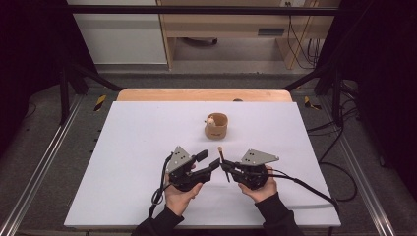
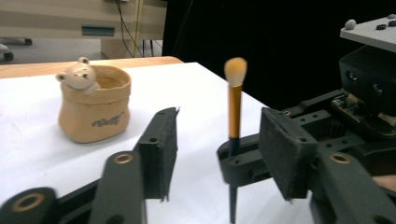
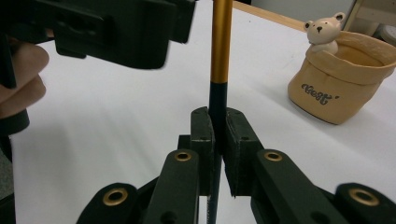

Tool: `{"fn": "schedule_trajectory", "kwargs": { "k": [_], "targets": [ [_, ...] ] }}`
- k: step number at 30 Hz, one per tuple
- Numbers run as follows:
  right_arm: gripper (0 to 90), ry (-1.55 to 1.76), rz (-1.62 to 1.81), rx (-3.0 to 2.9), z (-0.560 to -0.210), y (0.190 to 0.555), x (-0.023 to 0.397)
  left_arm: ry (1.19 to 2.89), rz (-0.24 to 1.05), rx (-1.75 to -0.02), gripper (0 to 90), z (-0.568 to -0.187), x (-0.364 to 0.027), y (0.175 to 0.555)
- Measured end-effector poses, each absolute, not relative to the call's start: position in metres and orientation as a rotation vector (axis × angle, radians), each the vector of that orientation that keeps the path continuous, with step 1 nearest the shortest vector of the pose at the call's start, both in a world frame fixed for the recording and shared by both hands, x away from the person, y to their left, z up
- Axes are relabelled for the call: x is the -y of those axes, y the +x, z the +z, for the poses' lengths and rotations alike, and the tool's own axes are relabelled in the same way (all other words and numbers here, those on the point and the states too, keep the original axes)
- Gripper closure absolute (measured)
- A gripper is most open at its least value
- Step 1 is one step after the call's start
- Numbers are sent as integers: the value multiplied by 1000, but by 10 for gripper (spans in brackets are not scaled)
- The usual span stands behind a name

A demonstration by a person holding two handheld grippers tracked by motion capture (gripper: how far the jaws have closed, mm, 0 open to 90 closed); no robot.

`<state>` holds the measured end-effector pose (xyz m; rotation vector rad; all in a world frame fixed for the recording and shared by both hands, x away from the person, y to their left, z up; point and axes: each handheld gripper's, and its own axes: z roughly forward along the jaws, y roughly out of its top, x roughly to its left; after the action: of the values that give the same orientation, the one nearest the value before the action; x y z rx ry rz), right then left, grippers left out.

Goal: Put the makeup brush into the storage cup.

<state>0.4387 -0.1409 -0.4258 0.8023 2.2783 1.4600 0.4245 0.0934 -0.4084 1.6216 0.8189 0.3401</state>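
Observation:
A makeup brush [image 1: 222, 160] with a gold ferrule, dark handle and pale bristles stands nearly upright, bristles up. My right gripper [image 1: 227, 167] is shut on its dark handle [image 3: 218, 100], pads pressed on both sides. My left gripper [image 1: 208, 161] sits just left of it, open; in the left gripper view its pads [image 2: 286, 149] stand apart, on either side of the brush [image 2: 235, 107] without touching it. A tan cloth-look cup [image 1: 216, 126] with a small bear figure on its rim stands behind the grippers, empty as far as I can see.
A white sheet [image 1: 147, 128] covers the table, with a wooden edge [image 1: 196, 94] at the back. The cup [image 2: 95, 109] is the one object ahead of the hands. Cables trail from both grippers toward the front and right edges.

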Motion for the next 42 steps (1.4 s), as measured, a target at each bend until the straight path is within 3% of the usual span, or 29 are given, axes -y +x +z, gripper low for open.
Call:
{"fn": "schedule_trajectory", "kwargs": {
  "k": [2,16,42],
  "targets": [
    [834,810,1458,-2270,-425,439,142,1635,347,-816,377,-407,-99,425],
    [833,855,1488,-2197,-415,442,148,1713,379,-824,185,-408,-147,427],
    [833,998,1552,-1997,-398,474,161,1757,454,-966,99,-433,-217,432]
  ]
}}
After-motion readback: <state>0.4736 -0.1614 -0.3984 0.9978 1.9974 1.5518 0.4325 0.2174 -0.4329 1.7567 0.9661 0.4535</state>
